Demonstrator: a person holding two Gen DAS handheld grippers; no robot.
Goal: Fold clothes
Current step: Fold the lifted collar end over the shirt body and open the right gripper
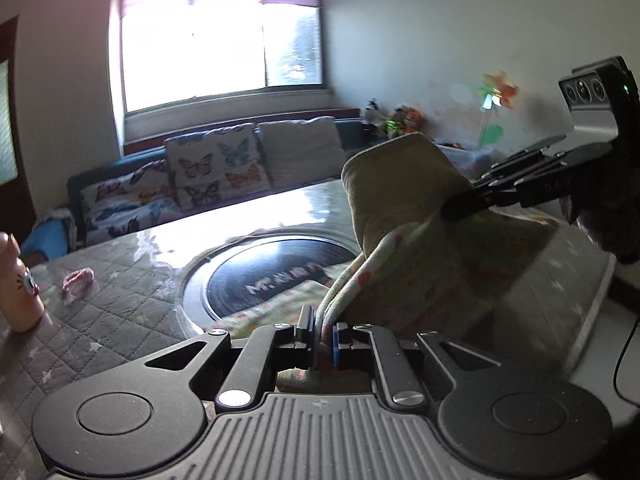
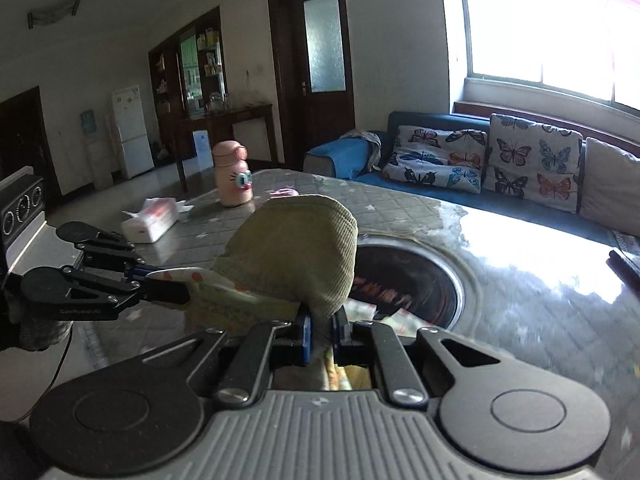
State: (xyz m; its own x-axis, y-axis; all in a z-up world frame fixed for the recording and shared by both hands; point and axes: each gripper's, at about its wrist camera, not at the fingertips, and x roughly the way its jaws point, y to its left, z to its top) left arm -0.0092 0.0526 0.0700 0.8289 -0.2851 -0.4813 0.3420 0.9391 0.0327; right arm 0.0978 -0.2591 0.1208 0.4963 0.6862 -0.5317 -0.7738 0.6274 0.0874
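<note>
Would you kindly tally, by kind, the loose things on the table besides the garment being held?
Pink bottle: 1
Tissue pack: 1
Small pink scrap: 1
Total: 3

We are in a home's living room. At twelve o'clock from the left wrist, a wide window [image 1: 222, 40] lights a blue sofa [image 2: 420, 136] with butterfly cushions [image 1: 214, 164]. From the right wrist, at ten o'clock stand a white fridge [image 2: 130, 130] and a wooden shelf unit [image 2: 192, 72]; a door [image 2: 312, 60] at twelve.
</note>
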